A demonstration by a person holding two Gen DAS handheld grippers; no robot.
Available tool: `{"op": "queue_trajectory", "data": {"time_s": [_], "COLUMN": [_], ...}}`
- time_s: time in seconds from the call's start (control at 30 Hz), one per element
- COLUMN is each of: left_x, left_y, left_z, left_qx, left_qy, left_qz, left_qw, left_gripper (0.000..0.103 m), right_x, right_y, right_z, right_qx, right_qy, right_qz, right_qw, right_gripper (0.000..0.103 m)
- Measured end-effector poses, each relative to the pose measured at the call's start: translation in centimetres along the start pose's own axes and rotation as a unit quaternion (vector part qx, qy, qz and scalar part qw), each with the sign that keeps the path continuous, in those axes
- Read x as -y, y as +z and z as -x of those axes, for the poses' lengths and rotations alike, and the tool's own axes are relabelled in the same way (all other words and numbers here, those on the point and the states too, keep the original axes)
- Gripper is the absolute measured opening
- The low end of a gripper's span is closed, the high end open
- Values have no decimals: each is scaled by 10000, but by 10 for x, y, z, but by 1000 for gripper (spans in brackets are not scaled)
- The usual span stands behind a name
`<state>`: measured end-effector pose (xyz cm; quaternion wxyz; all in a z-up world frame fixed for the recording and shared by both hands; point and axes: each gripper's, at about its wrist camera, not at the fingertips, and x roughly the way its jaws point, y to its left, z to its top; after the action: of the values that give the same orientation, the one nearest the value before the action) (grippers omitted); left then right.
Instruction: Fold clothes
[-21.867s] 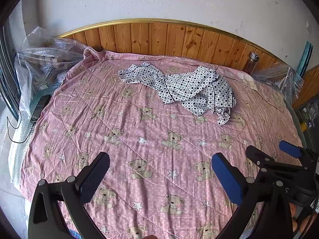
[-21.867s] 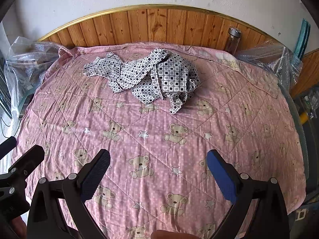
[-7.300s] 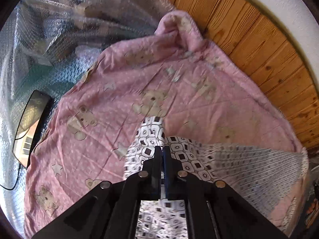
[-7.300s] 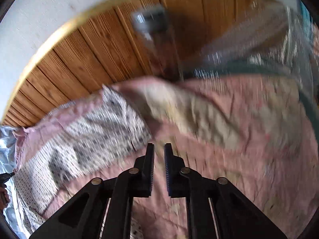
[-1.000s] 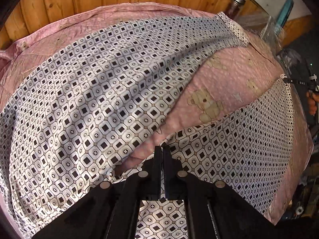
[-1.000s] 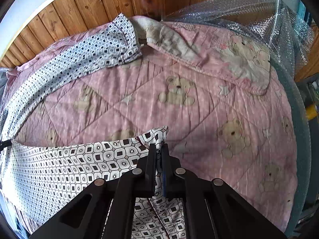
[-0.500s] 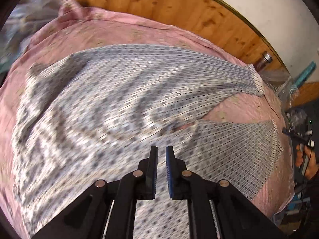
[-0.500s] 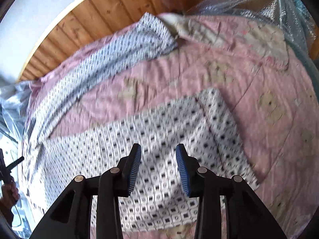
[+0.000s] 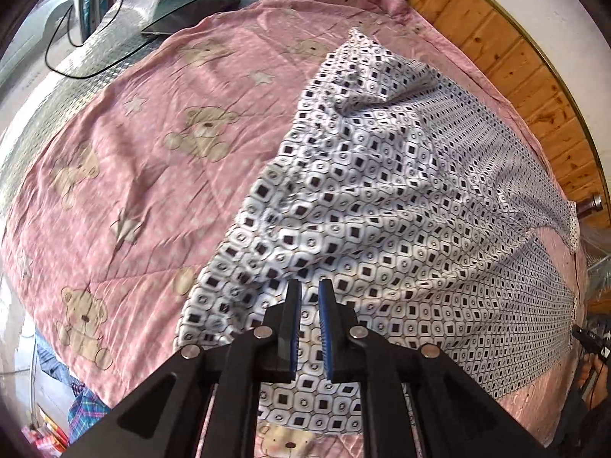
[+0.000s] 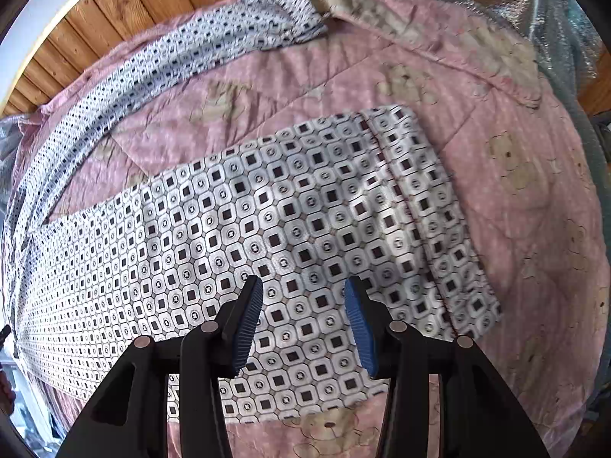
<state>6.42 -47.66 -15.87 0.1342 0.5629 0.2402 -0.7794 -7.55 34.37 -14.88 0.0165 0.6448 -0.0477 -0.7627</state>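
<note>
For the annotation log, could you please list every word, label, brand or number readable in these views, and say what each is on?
No text can be read in either view.
The patterned trousers carry only squares and circles, no letters.
The pink quilt shows bears and stars only.
The colourful packaging at the lower left of the left wrist view may bear print, but it is too small and blurred to read.

The patterned garment [image 10: 267, 229] is thin, smooth cloth with a faint sheen, lying on a matt quilted cotton bedcover [image 9: 160, 152], below a varnished wooden headboard [image 9: 515, 57] at upper right, crinkly glossy plastic sheeting [image 10: 553, 11] alongside.
</note>
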Motion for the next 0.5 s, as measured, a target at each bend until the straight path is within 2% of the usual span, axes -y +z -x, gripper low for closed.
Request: {"op": "queue_trajectory", "data": {"time_s": [0.1, 0.13, 0.2, 0.3, 0.43, 0.5], "left_x": [12, 11, 13, 30, 79, 107], "left_y": [8, 14, 29, 52, 87, 103], "left_z": [-16, -10, 4, 22, 17, 6], "left_qx": [-348, -231, -159, -10, -60, -127], "left_qy": [212, 146, -142, -615, -932, -1053], "left_qz": [-187, -88, 217, 503, 465, 360], "left_qw": [9990, 9996, 9995, 9968, 9945, 9937], "left_gripper": [14, 15, 15, 17, 29, 31], "right_x": [2, 2, 1, -2, -21, -30], "right_y": [28, 44, 76, 156, 274, 309], "right_z": [17, 32, 61, 86, 64, 41], "right_qx": [83, 274, 656, 1203, 1553, 1481], "right_qy": [27, 125, 322, 478, 336, 75], "right_qz": [-77, -63, -33, 69, 356, 554], "right_qw": [9999, 9995, 9973, 9916, 9867, 9874], "right_gripper": [45, 45, 46, 51, 54, 54]}}
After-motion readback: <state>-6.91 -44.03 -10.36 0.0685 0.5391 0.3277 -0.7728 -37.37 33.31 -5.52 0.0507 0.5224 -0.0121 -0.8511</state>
